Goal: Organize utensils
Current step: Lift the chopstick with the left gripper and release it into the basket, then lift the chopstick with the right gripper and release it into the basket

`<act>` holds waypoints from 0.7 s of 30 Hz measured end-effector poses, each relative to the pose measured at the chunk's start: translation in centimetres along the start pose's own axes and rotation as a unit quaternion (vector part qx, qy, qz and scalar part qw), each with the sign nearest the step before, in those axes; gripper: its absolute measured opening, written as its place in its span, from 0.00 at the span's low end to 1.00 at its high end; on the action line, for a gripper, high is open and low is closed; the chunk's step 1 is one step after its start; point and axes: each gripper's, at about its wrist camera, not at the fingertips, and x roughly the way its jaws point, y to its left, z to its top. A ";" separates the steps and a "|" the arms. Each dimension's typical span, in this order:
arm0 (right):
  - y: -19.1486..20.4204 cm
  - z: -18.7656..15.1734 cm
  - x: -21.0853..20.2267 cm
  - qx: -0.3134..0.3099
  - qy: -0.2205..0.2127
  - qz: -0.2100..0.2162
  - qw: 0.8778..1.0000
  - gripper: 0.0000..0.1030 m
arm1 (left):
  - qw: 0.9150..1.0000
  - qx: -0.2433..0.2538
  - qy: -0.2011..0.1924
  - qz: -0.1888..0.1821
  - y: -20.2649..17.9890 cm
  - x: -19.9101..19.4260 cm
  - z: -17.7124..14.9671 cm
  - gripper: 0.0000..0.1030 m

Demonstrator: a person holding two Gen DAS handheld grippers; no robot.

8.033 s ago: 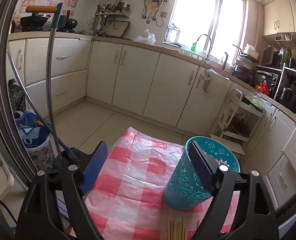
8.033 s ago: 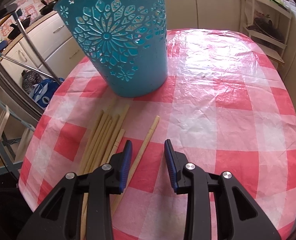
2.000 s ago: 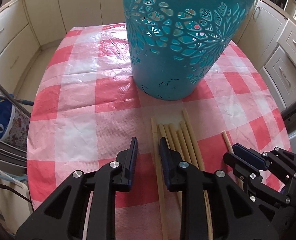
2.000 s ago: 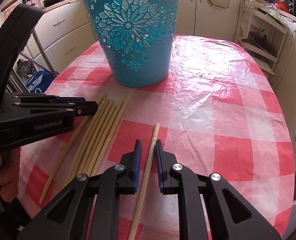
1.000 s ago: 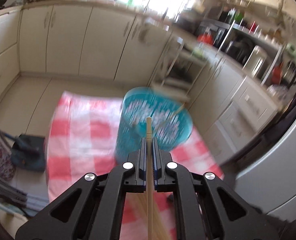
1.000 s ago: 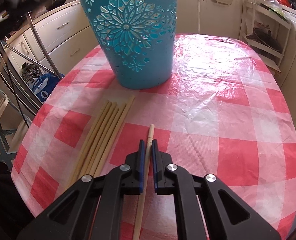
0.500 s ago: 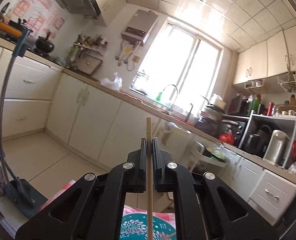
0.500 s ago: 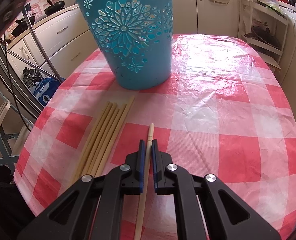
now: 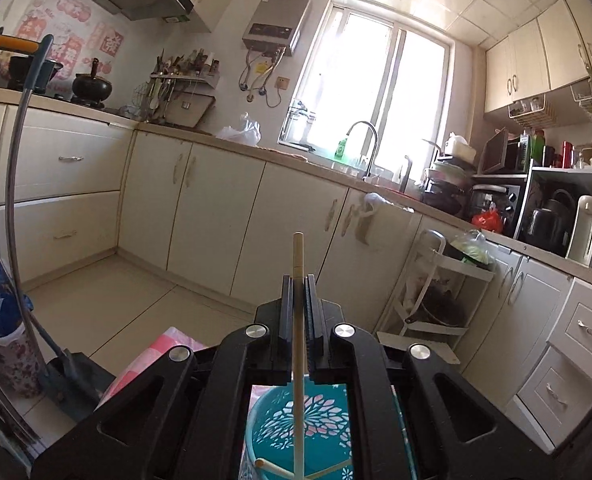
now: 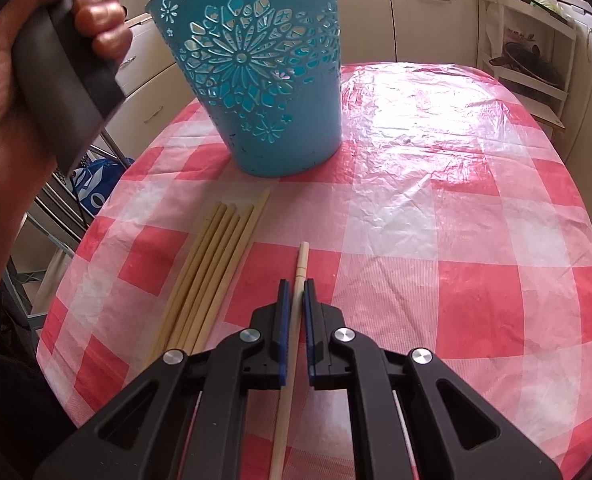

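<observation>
R gripper (image 10: 294,300): pressed together, pinching a chopstick (image 10: 298,276) that lies on the tabletop (image 10: 436,240); tip pokes out just ahead of the gripper.
Loose chopsticks (image 10: 211,268): bundle flat on the tabletop, just left of R gripper, ends pointing twd the bin.
Bin (image 10: 259,76): teal, cut-out flowers, upright, ahead & slightly left of R gripper, beyond the bundle.
L hand (image 10: 11,92): up left of bin, wrapped round a black handle.
L gripper (image 9: 298,296): pressed together, pinching a 2nd chopstick (image 9: 298,344); bin directly below it, w/ chopsticks already lying inside.
Far: kitchen cabinets (image 9: 215,216), window (image 9: 376,88).
</observation>
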 end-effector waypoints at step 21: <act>0.1 -0.4 -0.4 -0.039 0.004 -0.014 0.999 0.07 | 0.996 -0.029 0.075 0.032 7.3 -8.1 0.2 0.60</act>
